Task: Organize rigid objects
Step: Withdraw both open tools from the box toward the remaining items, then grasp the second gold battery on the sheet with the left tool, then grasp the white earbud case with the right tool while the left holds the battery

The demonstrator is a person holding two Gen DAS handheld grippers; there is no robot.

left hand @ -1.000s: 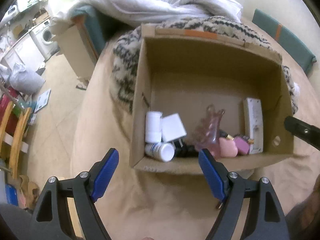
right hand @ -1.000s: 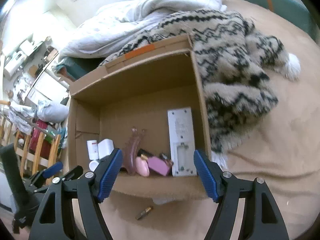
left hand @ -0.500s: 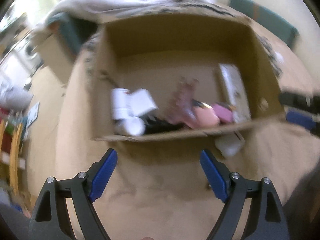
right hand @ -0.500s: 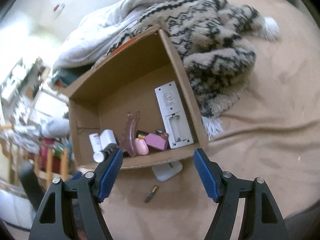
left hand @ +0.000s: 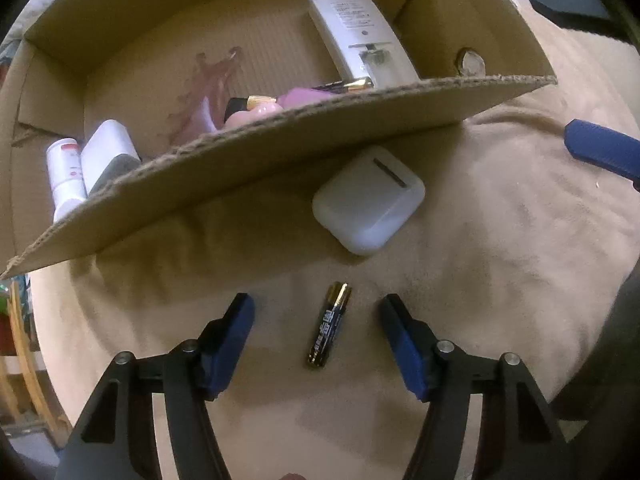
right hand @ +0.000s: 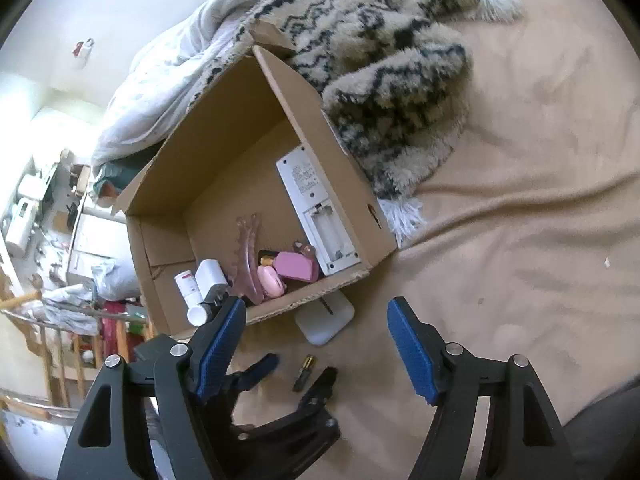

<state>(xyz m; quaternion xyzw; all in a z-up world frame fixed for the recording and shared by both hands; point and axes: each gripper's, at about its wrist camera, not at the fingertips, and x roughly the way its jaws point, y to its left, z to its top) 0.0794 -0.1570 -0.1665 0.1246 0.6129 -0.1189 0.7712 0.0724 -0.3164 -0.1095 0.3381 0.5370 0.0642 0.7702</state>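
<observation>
A black and gold battery (left hand: 330,325) lies on the beige bedcover, between the open jaws of my left gripper (left hand: 316,330). It shows in the right wrist view (right hand: 304,372) too, with the left gripper (right hand: 298,372) low around it. A white earbud case (left hand: 368,199) lies just beyond, against the cardboard box (left hand: 280,152). The box holds a white remote (left hand: 360,28), a pink hair claw (left hand: 208,92), pink items (right hand: 298,266) and white bottles (left hand: 66,176). My right gripper (right hand: 314,344) is open and empty, higher up.
A patterned fleece blanket (right hand: 392,60) and a white duvet (right hand: 168,76) lie behind the box. The bedcover (right hand: 520,200) stretches to the right. The room floor and furniture (right hand: 48,240) lie off the bed's left edge.
My left gripper has dropped down and forward to the bedcover, so the battery now lies between its jaws. My right gripper has pulled back and tilted; the box looks farther off.
</observation>
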